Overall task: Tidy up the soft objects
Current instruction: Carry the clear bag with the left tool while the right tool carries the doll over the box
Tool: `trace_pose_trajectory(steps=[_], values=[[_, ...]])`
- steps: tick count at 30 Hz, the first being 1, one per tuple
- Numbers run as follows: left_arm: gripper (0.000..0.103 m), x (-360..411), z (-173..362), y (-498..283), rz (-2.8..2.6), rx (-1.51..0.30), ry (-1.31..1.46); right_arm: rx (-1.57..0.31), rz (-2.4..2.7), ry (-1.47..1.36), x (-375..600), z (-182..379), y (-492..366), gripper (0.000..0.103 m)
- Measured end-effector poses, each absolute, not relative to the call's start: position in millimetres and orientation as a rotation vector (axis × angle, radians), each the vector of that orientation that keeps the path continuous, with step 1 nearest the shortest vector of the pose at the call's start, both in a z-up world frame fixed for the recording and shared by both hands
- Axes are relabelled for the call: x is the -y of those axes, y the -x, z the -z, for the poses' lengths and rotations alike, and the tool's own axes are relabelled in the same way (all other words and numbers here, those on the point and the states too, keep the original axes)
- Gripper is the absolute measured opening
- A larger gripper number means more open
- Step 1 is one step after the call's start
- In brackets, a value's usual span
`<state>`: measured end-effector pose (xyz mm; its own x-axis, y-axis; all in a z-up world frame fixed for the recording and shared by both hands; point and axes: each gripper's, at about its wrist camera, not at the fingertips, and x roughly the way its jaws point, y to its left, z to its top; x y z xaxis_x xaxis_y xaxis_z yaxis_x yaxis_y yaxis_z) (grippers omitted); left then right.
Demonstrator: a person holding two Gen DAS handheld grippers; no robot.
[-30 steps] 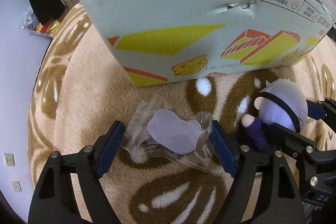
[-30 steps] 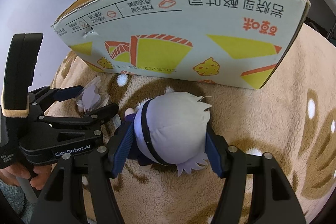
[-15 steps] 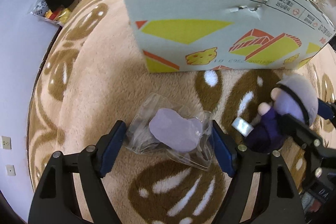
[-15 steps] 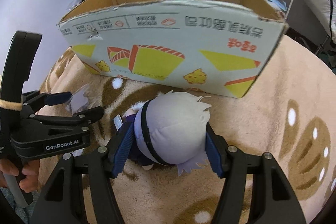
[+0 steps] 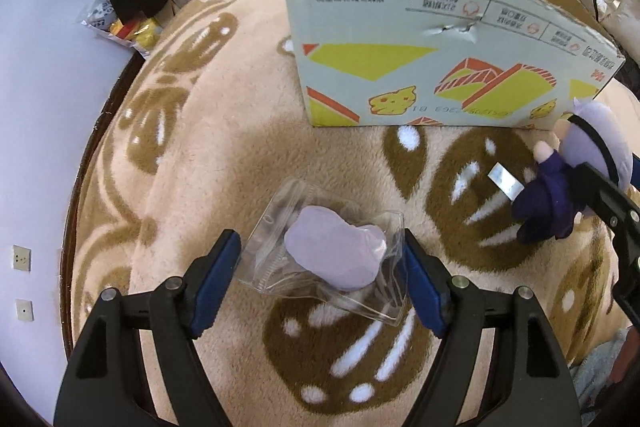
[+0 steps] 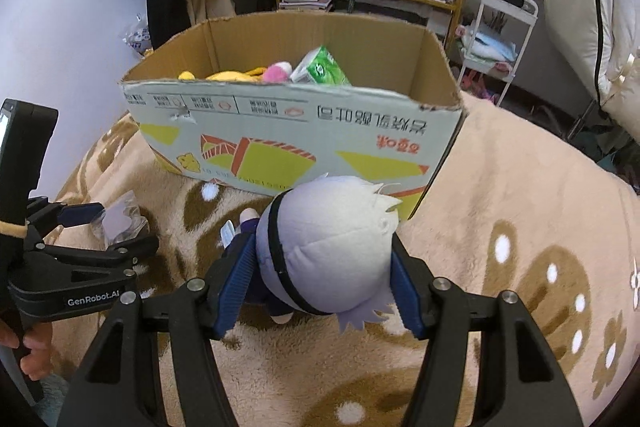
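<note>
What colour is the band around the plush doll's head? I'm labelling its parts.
Black, running across the pale lavender head of the plush doll; clearest in the right wrist view.

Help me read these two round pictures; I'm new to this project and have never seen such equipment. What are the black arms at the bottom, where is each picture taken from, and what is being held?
There is no robot here. A person holds a two-finger gripper in each hand, and a fisheye camera on each one looks forward along its fingers, hence the round, bent pictures.

In the left wrist picture, the left gripper has its blue pads on either side of a clear plastic bag with a lilac soft piece inside. In the right wrist picture, the right gripper grips a plush doll by its pale head. Each gripper also shows at the edge of the other's picture.

Everything sits on a beige fleece blanket with brown patterns. Behind stands an open cardboard box, already holding soft toys and a green packet.
</note>
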<state>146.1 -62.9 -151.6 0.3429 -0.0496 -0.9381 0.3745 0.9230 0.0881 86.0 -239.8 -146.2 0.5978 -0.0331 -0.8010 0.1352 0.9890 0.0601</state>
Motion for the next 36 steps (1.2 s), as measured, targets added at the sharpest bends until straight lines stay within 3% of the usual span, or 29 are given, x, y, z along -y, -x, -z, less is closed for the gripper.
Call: trace_pose_trajectory(steps=[8,24,36], values=[[0.077,54.8,117.1,-127.2,0.254,-1.089,-0.280,-0.863,0.108,-0.107,236.8,124.5,-72.6,0.066],[0.077,48.3,23.3,-92.9,0.256,-0.652,-0.205,-0.649,0.143,-0.093,249.9,58.5,-53.2,0.066],[0.077,58.0,-24.8,-115.6,0.238,-0.472,-0.228,-0.510,0.156,-0.075,273.5,6.7,-68.6,0.066]])
